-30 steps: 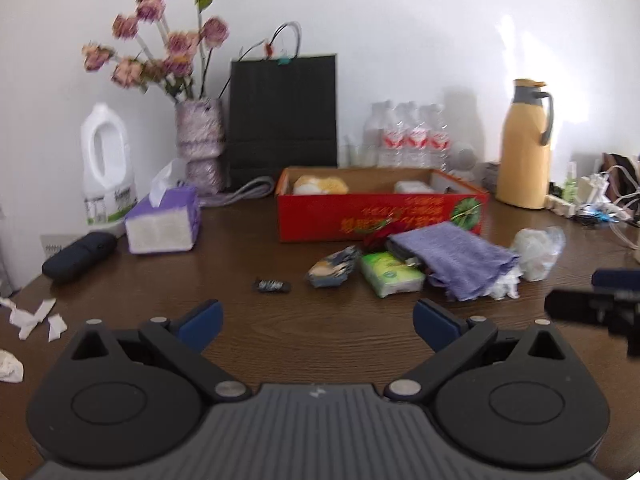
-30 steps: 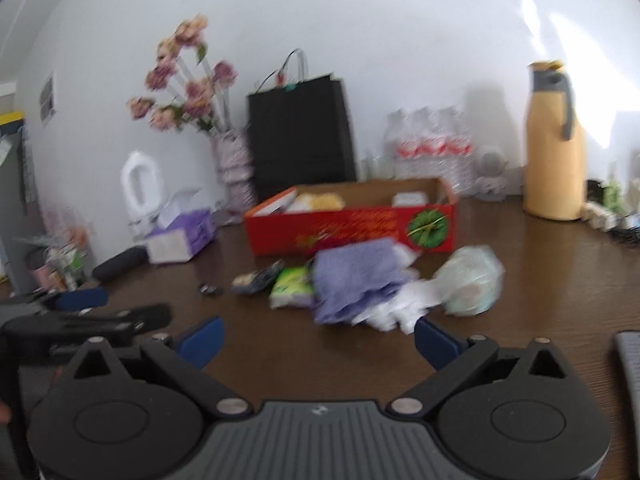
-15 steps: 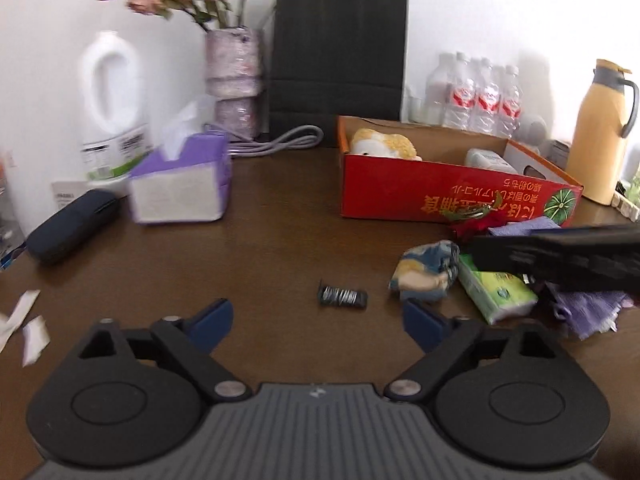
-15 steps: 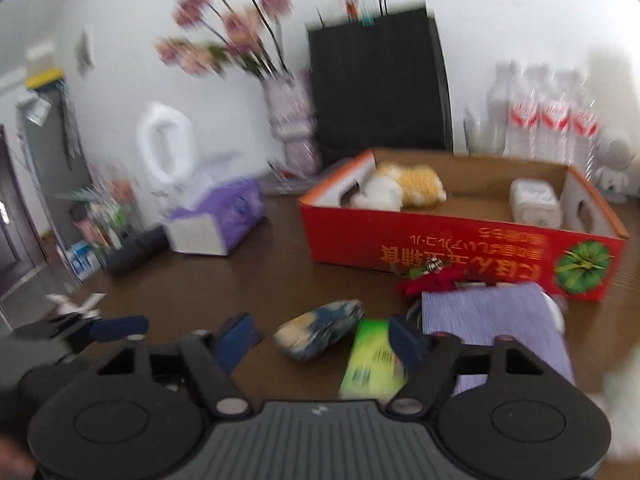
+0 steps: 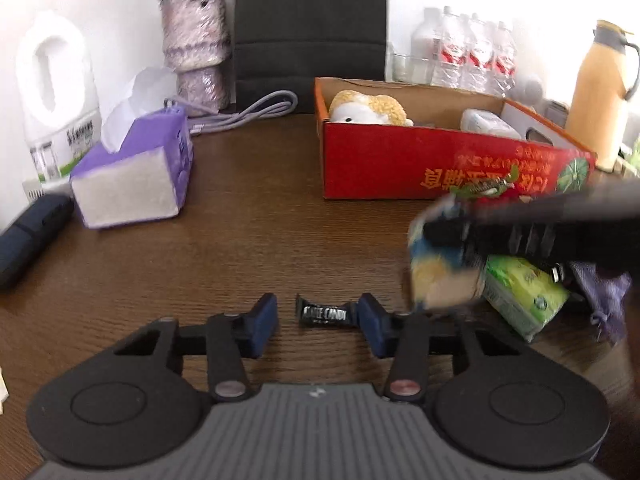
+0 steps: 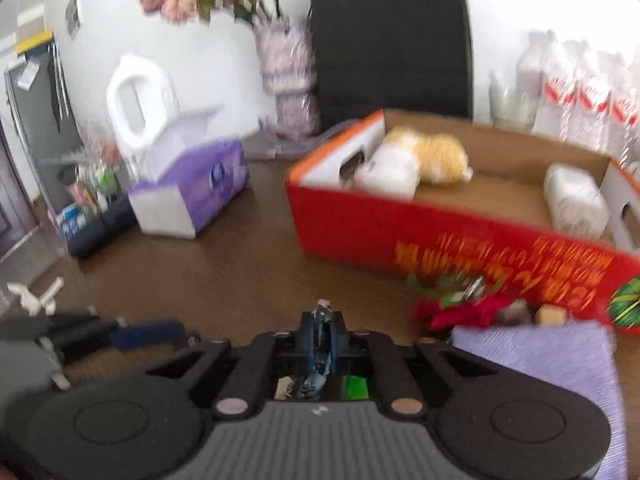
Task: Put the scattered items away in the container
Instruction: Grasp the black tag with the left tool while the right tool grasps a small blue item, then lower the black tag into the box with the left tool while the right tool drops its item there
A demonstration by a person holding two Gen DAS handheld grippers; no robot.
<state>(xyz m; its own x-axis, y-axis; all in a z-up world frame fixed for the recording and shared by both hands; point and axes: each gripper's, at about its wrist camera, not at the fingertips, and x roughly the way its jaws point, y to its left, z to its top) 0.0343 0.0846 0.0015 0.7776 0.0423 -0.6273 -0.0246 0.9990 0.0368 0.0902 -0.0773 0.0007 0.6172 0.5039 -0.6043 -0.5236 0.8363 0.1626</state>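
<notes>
Bright daylight, motion blur, fisheye-warped edges

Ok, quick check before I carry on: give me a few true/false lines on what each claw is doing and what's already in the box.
1. The left claw is open around the black candy on the table. True.
2. The right claw is open and empty. False: it is shut on the blue-and-yellow snack packet.
3. The red box already holds a plush toy. True.
4. The green tissue pack is inside the red box. False: it lies on the table in front of it.
5. The purple tissue box is left of the red box. True.
</notes>
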